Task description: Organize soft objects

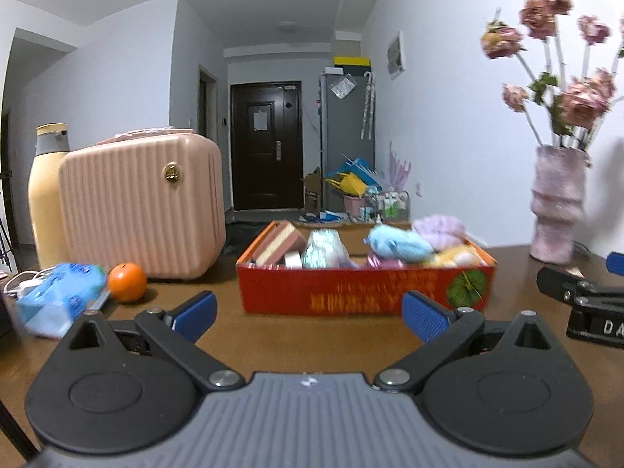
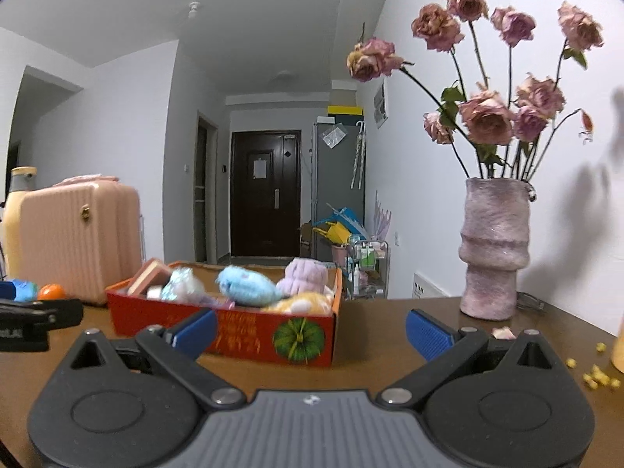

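Note:
A red cardboard box stands on the brown table and holds soft things: a light blue plush, a lilac plush, a yellow plush, a pink-and-cream sponge block and a shiny wrapped pack. The box also shows in the right wrist view, with the blue plush and lilac plush. My left gripper is open and empty, just short of the box. My right gripper is open and empty, near the box's right front corner. A blue tissue pack lies at the left.
A pink ribbed case, a cream bottle and an orange stand left of the box. A lilac vase with dried roses stands at the right by the wall. Yellow crumbs lie on the table's right.

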### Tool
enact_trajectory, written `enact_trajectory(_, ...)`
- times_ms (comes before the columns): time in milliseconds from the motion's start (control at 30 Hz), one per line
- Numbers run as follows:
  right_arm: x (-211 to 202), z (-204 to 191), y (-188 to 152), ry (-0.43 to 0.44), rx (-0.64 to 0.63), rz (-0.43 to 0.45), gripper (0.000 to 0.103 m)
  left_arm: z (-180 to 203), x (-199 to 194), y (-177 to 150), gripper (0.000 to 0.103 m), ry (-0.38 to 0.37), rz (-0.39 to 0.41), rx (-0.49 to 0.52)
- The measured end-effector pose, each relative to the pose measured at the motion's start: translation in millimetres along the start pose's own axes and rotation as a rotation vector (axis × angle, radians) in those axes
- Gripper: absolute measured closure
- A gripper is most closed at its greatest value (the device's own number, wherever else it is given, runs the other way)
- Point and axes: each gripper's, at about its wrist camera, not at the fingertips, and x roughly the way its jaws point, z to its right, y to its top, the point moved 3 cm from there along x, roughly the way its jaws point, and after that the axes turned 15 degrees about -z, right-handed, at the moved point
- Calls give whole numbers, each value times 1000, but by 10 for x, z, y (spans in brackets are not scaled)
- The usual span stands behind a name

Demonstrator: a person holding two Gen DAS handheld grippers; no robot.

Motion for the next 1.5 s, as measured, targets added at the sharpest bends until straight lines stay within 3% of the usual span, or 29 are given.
enact_trajectory(233,-747,-63,-320,2,-44,-45,0,-52,-767,-434,0,-21,-22,53)
enact_trajectory(567,-1868,-17,-745,39,26,-141,0,-21,-1939,-1084,0,-57,-50,92)
enact_trajectory(667,-2297,-20,-811,29,18,-117,0,21,-2258,-1256,0,-51,-53,105)
enact_trajectory(867,-2998,-106,-849,5,-29,-31,0,39,-2893,-1347,0,-19,24,128)
enact_trajectory(1167,-3367,-246,-866,1,-69,-14,0,-131,-3314,-1368,0,-20,44,95)
enact_trajectory(1500,-3360,-277,-858,7,-70,-17,0,-171,-3337,-1380,0,-24,43,89)
